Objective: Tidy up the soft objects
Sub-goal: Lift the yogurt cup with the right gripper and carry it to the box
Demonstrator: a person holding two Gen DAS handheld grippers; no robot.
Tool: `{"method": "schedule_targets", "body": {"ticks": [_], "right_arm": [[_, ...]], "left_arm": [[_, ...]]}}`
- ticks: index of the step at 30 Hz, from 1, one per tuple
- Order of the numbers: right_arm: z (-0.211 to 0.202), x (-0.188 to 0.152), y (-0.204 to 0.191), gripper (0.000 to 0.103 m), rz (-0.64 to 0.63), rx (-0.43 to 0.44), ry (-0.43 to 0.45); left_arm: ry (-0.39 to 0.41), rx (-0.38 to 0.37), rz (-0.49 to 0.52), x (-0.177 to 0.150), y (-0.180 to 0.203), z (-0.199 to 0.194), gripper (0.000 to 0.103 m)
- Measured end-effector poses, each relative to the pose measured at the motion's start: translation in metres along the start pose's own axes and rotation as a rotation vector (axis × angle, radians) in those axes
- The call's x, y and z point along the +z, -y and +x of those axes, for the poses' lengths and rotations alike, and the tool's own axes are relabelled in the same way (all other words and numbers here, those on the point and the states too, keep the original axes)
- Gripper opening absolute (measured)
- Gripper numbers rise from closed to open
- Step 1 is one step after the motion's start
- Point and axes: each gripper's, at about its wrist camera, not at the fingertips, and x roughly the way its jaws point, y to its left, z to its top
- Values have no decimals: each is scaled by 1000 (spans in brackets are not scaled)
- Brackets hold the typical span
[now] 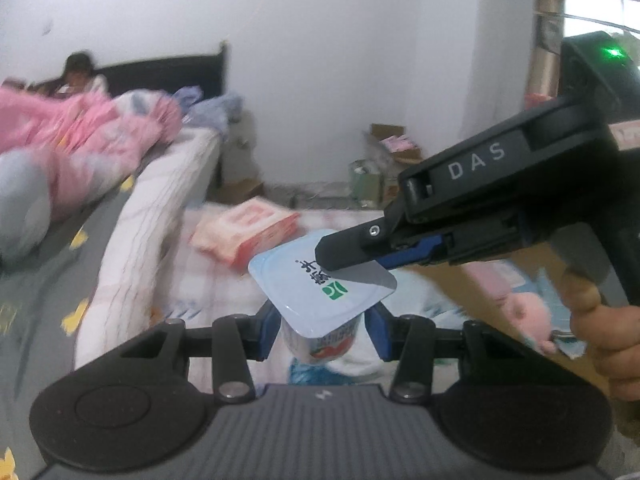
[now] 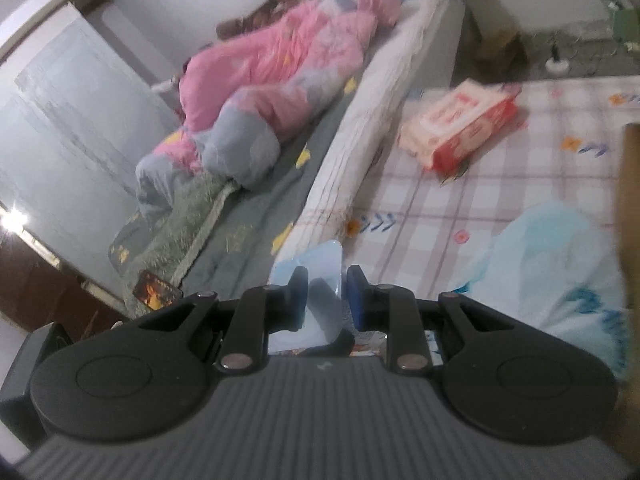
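Two beds side by side under a white wall (image 1: 320, 60): grey sheet with yellow prints (image 2: 248, 216) on the far one, pink-and-white checked sheet (image 2: 460, 208) on the near one, a white quilted mattress edge (image 2: 372, 120) rising between them. Pink and grey-blue duvet (image 2: 272, 92) heaped along the grey sheet, a person (image 1: 78, 74) lying at its far end against a dark headboard (image 1: 168, 72), much blurred. Pale blue printed fabric (image 2: 560, 264) spread on the checked sheet at right of the right wrist view. Pink plush toy (image 1: 524, 316) low on the same side in the left wrist view, just beside a bare hand (image 1: 608, 344) gripping the right tool's handle. Pink and red pack of wipes (image 2: 460, 128) flat on the checked sheet, well apart from both tools. Cardboard boxes (image 1: 396, 144) on the floor by the wall. Small yoghurt cup (image 1: 320, 336) held off the bed, upright with a slight tilt, body pinched between the blue pads of the left gripper (image 1: 320, 330), jaws partly closed onto its sides. White foil lid (image 1: 316, 284) partly peeled, one corner lifted toward the right gripper (image 2: 326, 304), which is nearly closed with narrow jaws clamped on that loose flap; cup body hidden below in the right wrist view
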Motion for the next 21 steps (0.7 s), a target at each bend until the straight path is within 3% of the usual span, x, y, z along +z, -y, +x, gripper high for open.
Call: {"method": "schedule_targets", "body": {"ticks": [5, 11, 15, 21], "right_arm": [[-75, -7, 15, 23, 23, -57, 108], [-165, -29, 63, 26, 128, -146, 222], [-203, -53, 108, 27, 238, -183, 247], [-217, -95, 170, 27, 395, -196, 199]], "left_arm": [[28, -109, 89, 21, 53, -3, 48], [-19, -280, 150, 36, 125, 17, 48], [-104, -357, 201, 31, 169, 41, 48], [-263, -417, 244, 10, 203, 79, 48]]}}
